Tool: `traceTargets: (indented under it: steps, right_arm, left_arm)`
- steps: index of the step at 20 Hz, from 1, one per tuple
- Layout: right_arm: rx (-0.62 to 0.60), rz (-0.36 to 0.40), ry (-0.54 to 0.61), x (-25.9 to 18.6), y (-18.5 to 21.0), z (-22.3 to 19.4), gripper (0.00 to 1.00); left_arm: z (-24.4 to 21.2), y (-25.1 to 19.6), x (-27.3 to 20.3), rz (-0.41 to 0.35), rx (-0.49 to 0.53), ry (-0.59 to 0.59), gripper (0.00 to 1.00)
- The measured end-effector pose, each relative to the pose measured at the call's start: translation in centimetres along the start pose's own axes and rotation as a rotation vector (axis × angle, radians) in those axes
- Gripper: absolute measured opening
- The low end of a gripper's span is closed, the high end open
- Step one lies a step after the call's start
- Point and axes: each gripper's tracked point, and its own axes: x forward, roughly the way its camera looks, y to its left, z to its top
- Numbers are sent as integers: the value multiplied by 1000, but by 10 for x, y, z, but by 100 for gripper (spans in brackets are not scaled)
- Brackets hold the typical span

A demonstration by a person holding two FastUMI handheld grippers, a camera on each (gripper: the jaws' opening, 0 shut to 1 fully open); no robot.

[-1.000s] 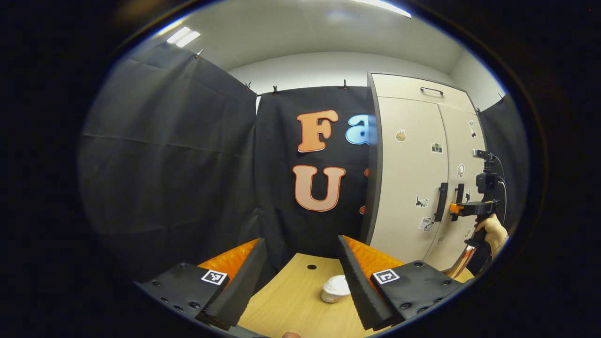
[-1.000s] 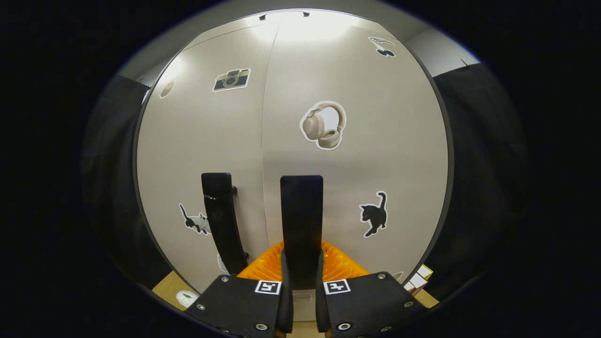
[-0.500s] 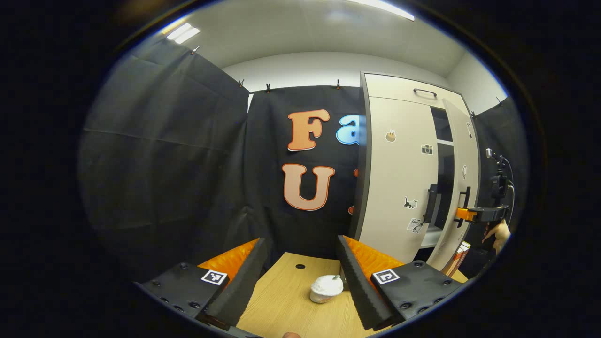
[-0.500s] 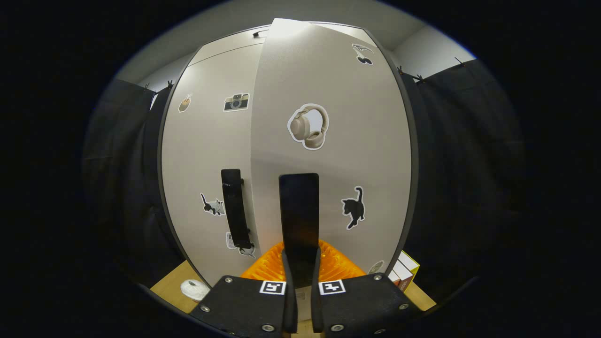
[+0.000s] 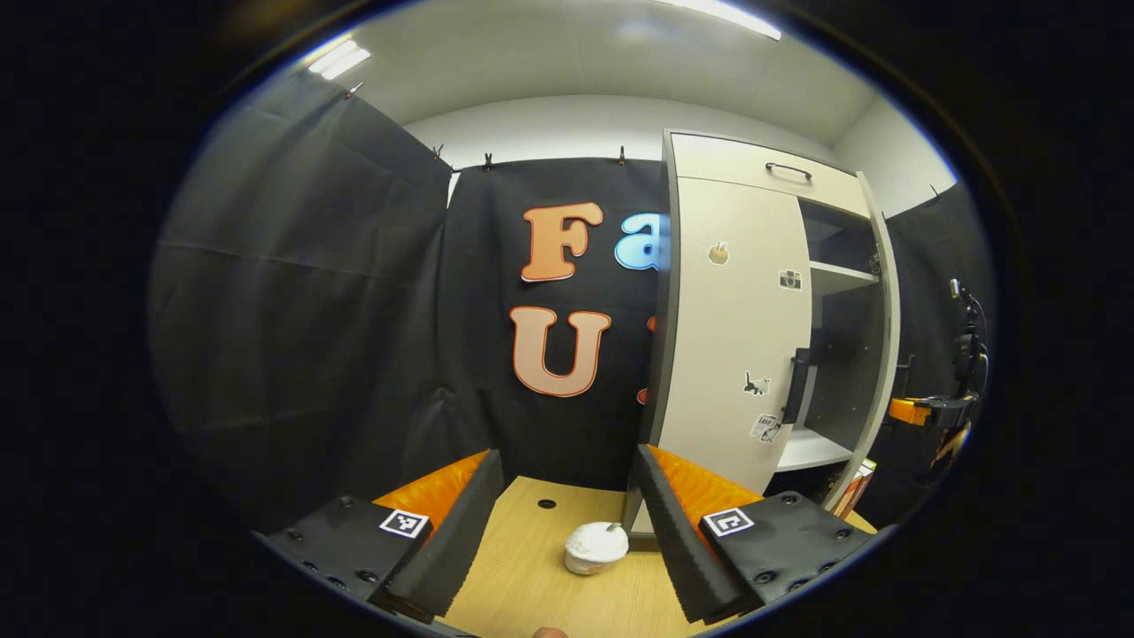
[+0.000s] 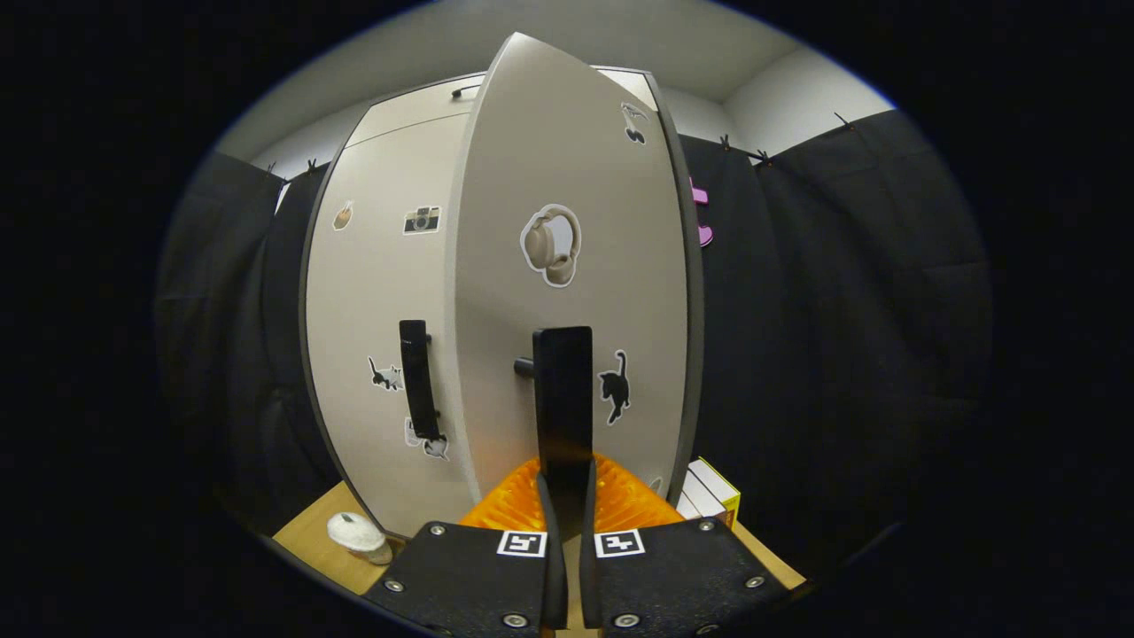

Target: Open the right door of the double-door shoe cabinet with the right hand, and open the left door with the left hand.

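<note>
In the right gripper view, the black vertical bar handle (image 6: 563, 399) of the beige right door (image 6: 567, 177) is standing in the lower centre of the frame, its bottom end going down between the right tool's (image 6: 564, 540) two black pads and hidden there. The pads are sitting almost together, clenched on that handle. The right door is angling out toward the camera and covering the cabinet's inside from this side. A small stack of boxes (image 6: 709, 489) at lower right is half hidden behind the door's lower corner.

In the left gripper view, the tall beige double-door shoe cabinet (image 5: 762, 168) is standing right of centre. Its right half is showing dark shelves (image 5: 837, 354), while the swung-out door appears only as a thin edge at the frame's right. The right tool (image 5: 921, 409) is showing at the far right rim, small and hard to make out, so its grip cannot be judged there.

The beige left door (image 5: 731, 354) is lying flush with the cabinet front, its black bar handle (image 5: 797, 397) untouched. The left tool (image 5: 563, 509) is hanging at the bottom of the frame with its pads spread wide, released and grasping nothing, well apart from the cabinet. Between its pads, a small white round object (image 5: 595, 547) is resting on the light wooden surface (image 5: 532, 585); what it is cannot be told.
</note>
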Motion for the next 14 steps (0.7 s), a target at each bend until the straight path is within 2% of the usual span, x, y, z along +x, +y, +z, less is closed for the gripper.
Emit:
traceTargets:
  steps: [5,6,10,11,12,14]
  right_arm:
    - [11,-59,13,-8,-16,0,5]
    - [6,-59,17,-9,-17,-2,1]
    - [6,-83,18,-11,-30,-1,1]
    - [5,-95,17,-11,-34,-2,4]
    - [5,-108,18,-13,-39,-1,0]
    - [9,-131,20,-14,-48,-1,0]
  left_arm:
    - [-1,-31,14,-43,-11,1,96]
    - [-3,-38,17,-49,-15,6,97]
    - [-7,-68,24,-84,-24,22,96]
    - [-8,-74,25,-87,-18,22,96]
    - [-8,-80,26,-90,-13,21,96]
    - [-8,-94,28,-101,-9,19,96]
